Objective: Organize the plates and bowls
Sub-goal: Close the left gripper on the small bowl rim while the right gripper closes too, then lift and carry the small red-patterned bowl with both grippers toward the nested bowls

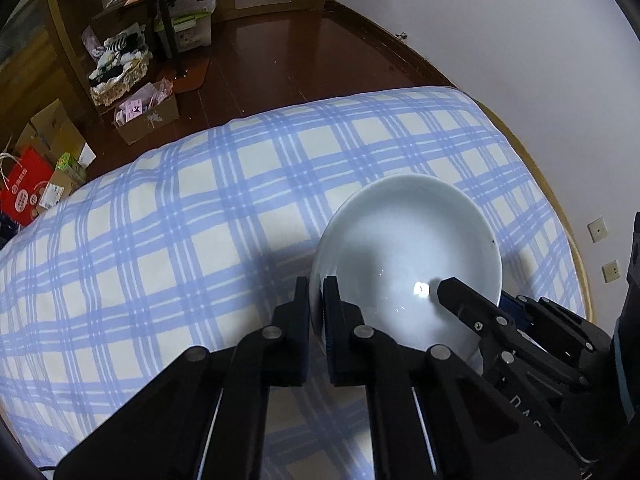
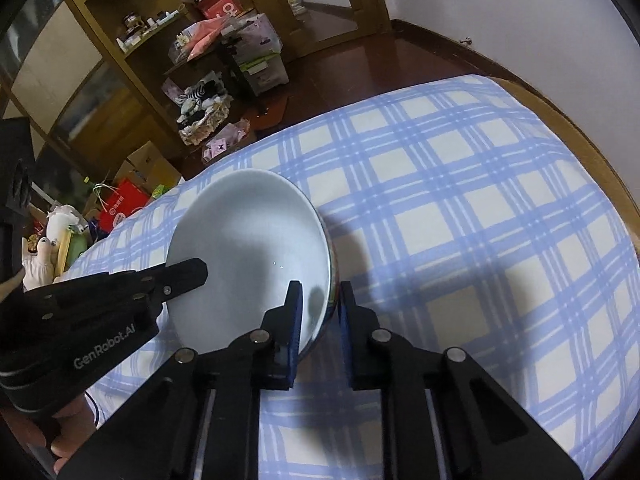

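"GenRobot.AI" – white print on side of left gripper (image 2: 188,276) body, right wrist view | "DA" – partial white letters on right gripper (image 1: 452,292) body, left wrist view, rest cut off | red bag (image 1: 28,192) on floor – round white logo and print, too small to read

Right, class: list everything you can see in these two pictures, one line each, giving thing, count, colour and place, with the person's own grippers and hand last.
bowl: one, pale white-blue, on the checked cloth
cloth: one, blue and cream check, covering the surface
shelf unit: one, brown wood, far side of the room
cardboard boxes: several, brown, on the dark floor
red bag: one, floor at left
left gripper: one, black, shut on the bowl's rim
right gripper: one, black with blue pads, shut on the opposite rim
hand: one, holding the left gripper
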{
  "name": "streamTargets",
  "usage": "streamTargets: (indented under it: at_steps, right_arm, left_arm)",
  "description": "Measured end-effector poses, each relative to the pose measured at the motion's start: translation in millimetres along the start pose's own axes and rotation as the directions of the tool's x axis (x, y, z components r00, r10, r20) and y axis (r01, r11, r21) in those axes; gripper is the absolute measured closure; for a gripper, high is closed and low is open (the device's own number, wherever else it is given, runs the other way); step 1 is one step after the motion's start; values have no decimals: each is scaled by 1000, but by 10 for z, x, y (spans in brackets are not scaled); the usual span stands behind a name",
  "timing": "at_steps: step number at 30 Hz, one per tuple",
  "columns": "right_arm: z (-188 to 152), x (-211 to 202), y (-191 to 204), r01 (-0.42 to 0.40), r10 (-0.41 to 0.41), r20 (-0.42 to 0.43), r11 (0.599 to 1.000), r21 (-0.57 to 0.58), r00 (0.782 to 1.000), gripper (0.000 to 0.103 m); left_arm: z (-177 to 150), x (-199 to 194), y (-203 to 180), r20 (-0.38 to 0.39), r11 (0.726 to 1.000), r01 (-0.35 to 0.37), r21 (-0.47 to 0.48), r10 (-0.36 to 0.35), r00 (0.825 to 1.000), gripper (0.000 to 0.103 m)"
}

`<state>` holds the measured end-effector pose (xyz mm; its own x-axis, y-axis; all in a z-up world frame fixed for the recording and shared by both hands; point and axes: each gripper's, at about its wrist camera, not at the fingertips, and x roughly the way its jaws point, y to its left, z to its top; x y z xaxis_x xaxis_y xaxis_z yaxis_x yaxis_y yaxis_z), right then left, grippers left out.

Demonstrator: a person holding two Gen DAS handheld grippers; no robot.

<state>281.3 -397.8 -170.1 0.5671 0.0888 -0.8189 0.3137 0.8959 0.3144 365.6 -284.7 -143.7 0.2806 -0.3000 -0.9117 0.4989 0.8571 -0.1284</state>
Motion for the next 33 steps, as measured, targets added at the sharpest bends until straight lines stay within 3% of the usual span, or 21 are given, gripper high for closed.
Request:
streamTargets:
  at_steps: [6, 10, 24, 33]
  right_arm:
    - [-108, -120, -27, -28, 28, 5, 998, 52, 1000, 87]
    - [-172, -199, 81, 8, -8, 0, 1000, -8, 1000, 88]
    - [-436, -762, 491, 11, -6, 48, 996, -93, 999, 88]
    - [-749, -1136, 848, -11, 18, 47, 990, -143, 999, 88]
  left_arm:
    - [-78, -133, -24, -9, 1000, -9, 24, 9, 1000, 96]
    - [-155, -256, -38, -14, 999, -15, 36, 16, 1000, 97]
    - [-583, -827, 175, 3, 999, 18, -47, -18, 1000, 95]
    - [-985, -1362, 315, 10, 997, -19, -78, 20, 1000, 95]
